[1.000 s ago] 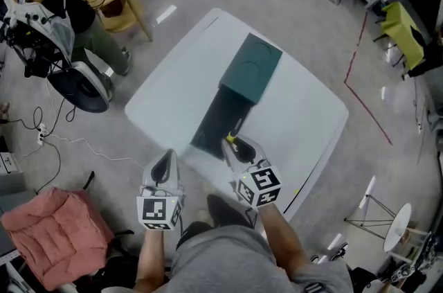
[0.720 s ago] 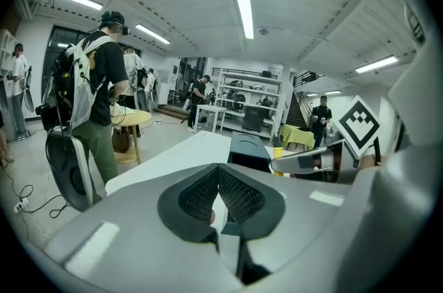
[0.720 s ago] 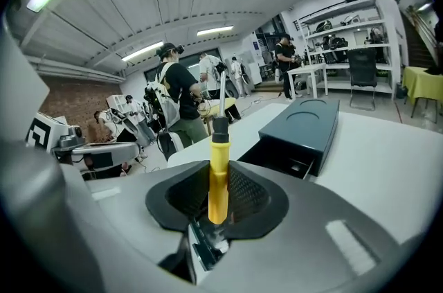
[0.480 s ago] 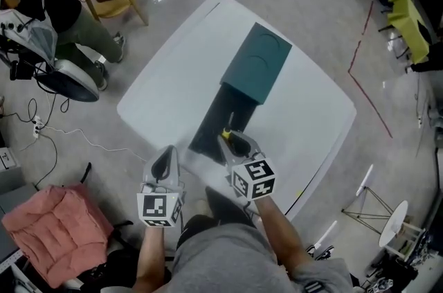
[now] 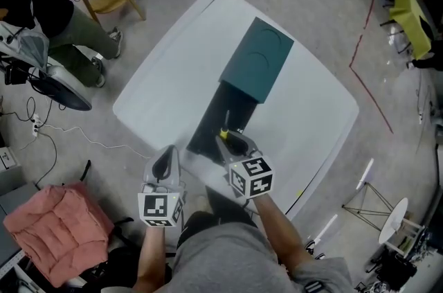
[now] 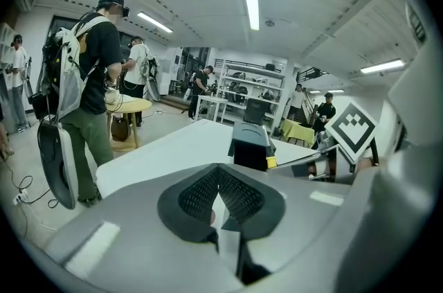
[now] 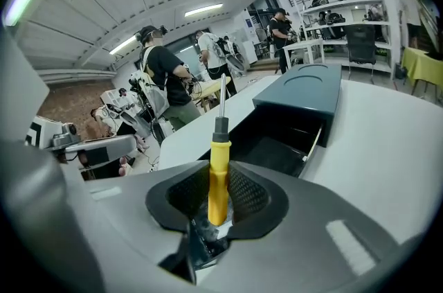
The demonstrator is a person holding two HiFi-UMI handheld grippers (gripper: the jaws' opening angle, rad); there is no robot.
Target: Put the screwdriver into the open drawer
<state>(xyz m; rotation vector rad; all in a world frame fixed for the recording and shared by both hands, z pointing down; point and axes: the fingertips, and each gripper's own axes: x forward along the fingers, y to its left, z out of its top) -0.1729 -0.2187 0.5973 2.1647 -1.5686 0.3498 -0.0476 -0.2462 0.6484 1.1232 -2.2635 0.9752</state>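
Two grippers show low in the head view: the left gripper hangs by the near edge of the white table, left of the right gripper. The right one's tips carry a yellow screwdriver over the near end of the open drawer of a teal cabinet. The left gripper view shows its jaws together on nothing, with the cabinet ahead. In the right gripper view, the half-closed jaws clamp the screwdriver's handle, shaft pointing away, and the drawer lies just ahead to the right.
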